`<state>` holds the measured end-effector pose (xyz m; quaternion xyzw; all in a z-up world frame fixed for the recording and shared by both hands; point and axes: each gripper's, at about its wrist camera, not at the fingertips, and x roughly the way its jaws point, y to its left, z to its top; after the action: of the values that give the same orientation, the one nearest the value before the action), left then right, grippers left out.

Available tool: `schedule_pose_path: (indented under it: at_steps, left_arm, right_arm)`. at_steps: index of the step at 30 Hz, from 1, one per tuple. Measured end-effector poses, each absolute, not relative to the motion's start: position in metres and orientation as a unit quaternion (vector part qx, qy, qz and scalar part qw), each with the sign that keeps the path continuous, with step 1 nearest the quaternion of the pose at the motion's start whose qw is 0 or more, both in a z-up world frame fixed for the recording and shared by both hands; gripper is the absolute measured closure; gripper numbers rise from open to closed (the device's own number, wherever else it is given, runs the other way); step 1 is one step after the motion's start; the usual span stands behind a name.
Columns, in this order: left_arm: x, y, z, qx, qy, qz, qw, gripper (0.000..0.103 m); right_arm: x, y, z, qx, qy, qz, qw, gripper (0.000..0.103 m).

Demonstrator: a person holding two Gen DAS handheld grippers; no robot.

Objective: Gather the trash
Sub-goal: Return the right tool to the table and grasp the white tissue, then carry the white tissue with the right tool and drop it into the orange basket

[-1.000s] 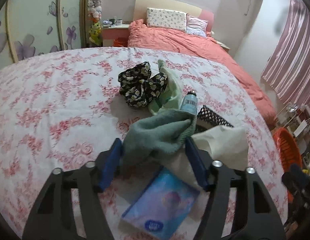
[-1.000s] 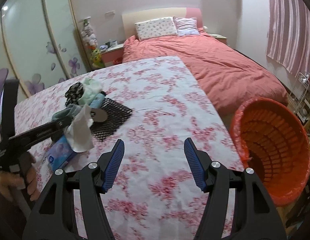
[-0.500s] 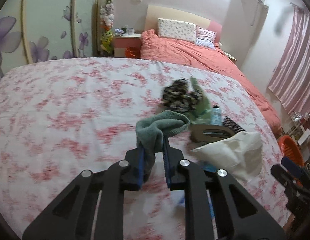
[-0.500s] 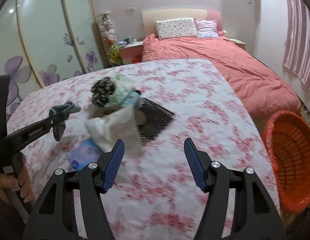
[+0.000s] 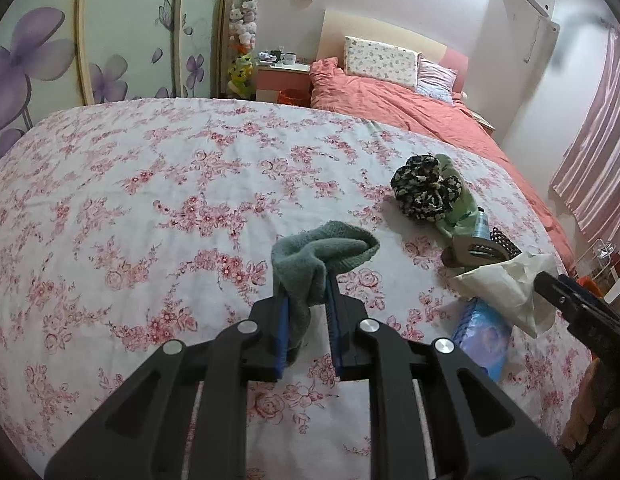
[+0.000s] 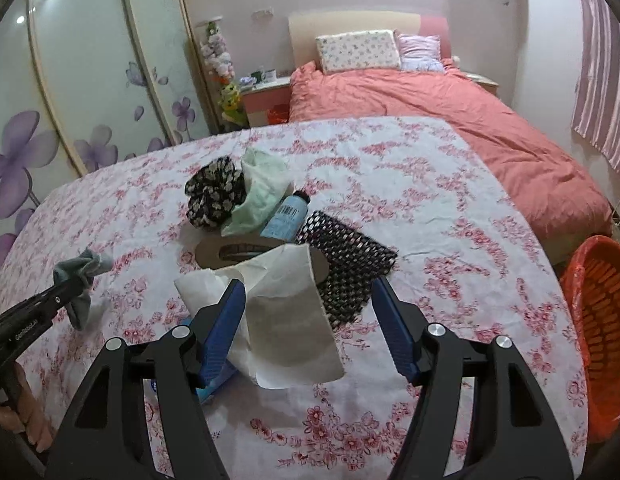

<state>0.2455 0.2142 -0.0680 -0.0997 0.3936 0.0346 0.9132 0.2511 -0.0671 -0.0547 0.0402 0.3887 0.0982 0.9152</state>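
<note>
The left tool (image 5: 306,308) is clamped on a green sock (image 5: 322,258), held just above the counter (image 5: 150,208). The right tool (image 6: 308,320) is spread wide over a white tissue (image 6: 286,320) lying between its fingers. The basket (image 6: 598,320) sits well to its right; the limp tissue may slip from a shallow pinch, or the blue pack (image 5: 484,332) beneath could come along.

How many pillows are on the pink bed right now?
2. A floral white pillow leans on the headboard, and a smaller pink striped pillow sits right beside it. Others could be hidden under the pink duvet.
</note>
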Motion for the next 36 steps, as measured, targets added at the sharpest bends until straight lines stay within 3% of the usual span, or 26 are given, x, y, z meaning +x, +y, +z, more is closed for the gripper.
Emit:
schedule_pose_path:
  at_steps: [8, 11, 17, 36]
  left_arm:
    - [0.245, 0.209, -0.069, -0.104, 0.395, 0.029, 0.912, 0.086]
    - [0.243, 0.205, -0.067, -0.105, 0.394, 0.027, 0.913, 0.086]
    - [0.238, 0.196, -0.058, -0.105, 0.387, 0.020, 0.916, 0.086]
    - [0.222, 0.154, -0.018, -0.096, 0.354, -0.015, 0.930, 0.086]
  right_arm:
    - [0.238, -0.060, -0.053, 0.043, 0.387, 0.148, 0.909, 0.086]
    - [0.231, -0.057, -0.049, 0.045, 0.382, 0.166, 0.908, 0.094]
    - [0.217, -0.056, -0.037, 0.044, 0.361, 0.183, 0.913, 0.101]
    - [0.187, -0.098, 0.005, 0.056, 0.287, 0.144, 0.946, 0.102]
